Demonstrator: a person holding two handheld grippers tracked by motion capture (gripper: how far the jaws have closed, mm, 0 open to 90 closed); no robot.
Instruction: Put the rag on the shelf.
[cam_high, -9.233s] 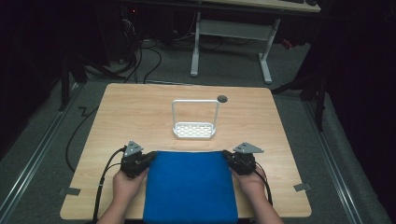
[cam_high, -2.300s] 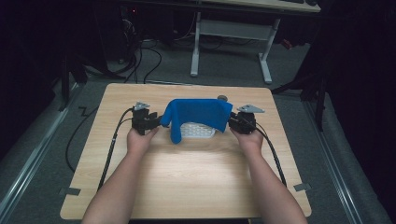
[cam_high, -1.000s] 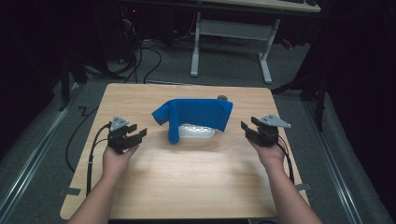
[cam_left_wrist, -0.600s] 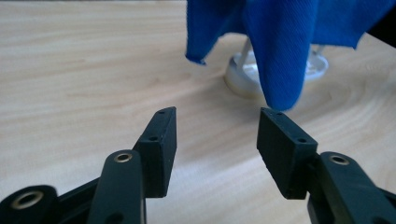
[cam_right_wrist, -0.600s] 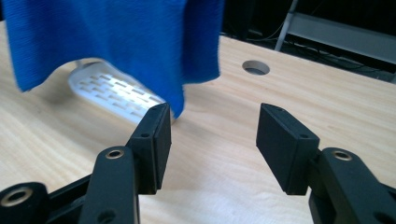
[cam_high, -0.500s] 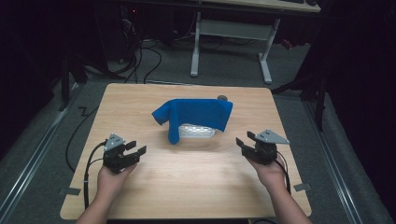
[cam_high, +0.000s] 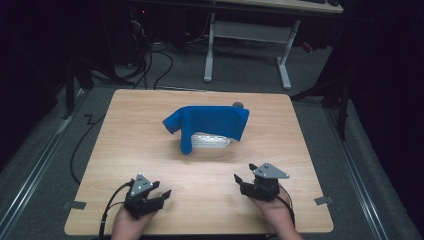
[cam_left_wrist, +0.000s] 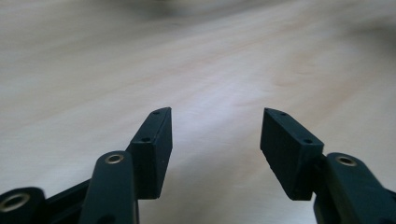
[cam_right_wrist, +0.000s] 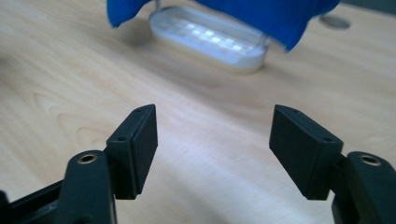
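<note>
Now blue cloth (cam_high: 212, 122) draped over white rack (cam_high: 211, 140); left tongs (cam_high: 161, 195), right tongs (cam_high: 241, 180) both apart, empty.

A light wooden table (cam_high: 150, 125) stands on dark grey carpet (cam_high: 45, 165) in a dim room. Behind it, a white-legged desk frame (cam_high: 245, 35) stands against the dark far side, with black cables (cam_high: 160, 55) trailing across the floor. Two bits of grey tape (cam_high: 323, 200) mark the carpet at the table's near corners.
</note>
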